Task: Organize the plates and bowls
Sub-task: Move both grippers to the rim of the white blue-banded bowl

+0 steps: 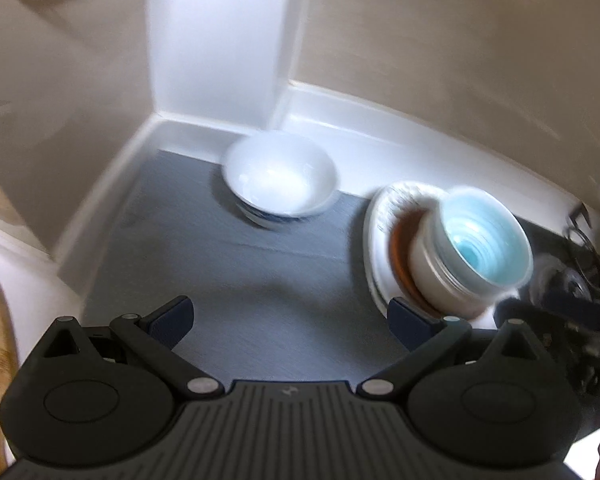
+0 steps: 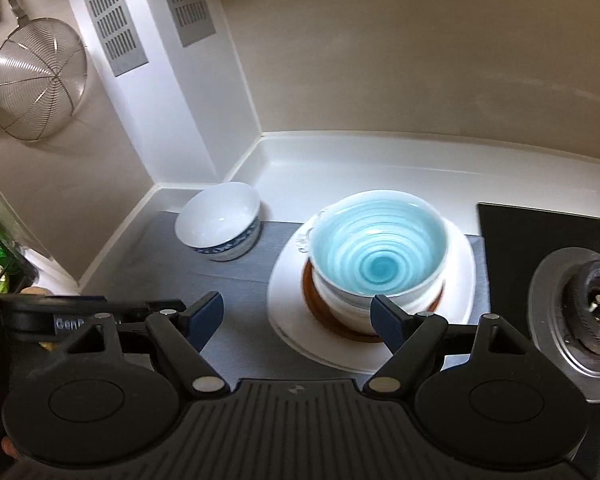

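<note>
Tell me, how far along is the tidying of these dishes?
Mostly stacked: the blue bowl sits on a brown saucer, which sits on the white plate. Nothing is in hand; the left gripper and the right gripper are both open and empty. Left: the white bowl stands alone on the grey mat.

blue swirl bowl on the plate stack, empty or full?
Empty. The blue-glazed swirl bowl sits upright on the white plate, and the right wrist view shows its spiral glaze bare to the bottom.
</note>
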Available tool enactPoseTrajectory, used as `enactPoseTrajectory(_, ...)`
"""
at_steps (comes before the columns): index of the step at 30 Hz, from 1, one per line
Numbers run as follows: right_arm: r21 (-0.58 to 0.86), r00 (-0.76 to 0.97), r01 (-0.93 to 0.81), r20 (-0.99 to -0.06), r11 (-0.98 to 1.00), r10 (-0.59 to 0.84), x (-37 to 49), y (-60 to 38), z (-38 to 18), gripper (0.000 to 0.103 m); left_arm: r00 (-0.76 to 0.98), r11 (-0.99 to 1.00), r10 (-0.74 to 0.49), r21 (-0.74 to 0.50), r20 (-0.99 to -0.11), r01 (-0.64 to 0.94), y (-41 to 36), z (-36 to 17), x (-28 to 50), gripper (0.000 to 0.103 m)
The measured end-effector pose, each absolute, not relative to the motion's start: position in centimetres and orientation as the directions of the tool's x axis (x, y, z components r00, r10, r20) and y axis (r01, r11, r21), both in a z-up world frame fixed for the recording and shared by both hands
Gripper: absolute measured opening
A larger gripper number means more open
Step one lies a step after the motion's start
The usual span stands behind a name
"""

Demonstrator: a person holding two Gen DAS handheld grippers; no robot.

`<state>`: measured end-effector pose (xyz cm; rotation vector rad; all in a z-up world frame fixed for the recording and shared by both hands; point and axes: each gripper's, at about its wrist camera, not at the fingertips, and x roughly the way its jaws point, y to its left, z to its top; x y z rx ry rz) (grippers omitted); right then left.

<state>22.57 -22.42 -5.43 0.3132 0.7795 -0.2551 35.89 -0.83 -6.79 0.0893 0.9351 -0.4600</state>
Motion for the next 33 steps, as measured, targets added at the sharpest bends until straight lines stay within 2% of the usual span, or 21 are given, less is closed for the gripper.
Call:
enactPoseTrajectory(8, 0.184, 0.697, 0.299, -0.713, 0.936, -0.082, 25.8, -21.1, -5.6, 0.083, 0.584, 0.955, -0.241, -0.083, -0.775, 0.284, 1.6, -6.5, 39.5, 0.103)
enactPoseTrajectory(15, 0.182, 0.693, 0.291, -0.717, 0.939, -0.076, 30.8, -21.0, -6.1, 0.083, 0.589, 0.980, -0.153, -0.045, -0.794, 0.194, 1.4, -7.8, 43.8, 0.103)
enactPoseTrajectory(26, 0.167, 0.634, 0.344, -0.767, 0.924, -0.097, 38.0, -23.4, -9.0, 0.083, 0.503, 0.985, -0.172, -0.153, -0.847, 0.079, 1.0, -11.2, 49.2, 0.103)
enactPoseTrajectory(33, 0.136, 0.596, 0.312, -0.799, 0.940, -0.082, 40.8, -23.3, -11.1, 0.083, 0.478, 0.985, -0.169, -0.157, -0.862, 0.067, -0.4, -12.7, 51.2, 0.103)
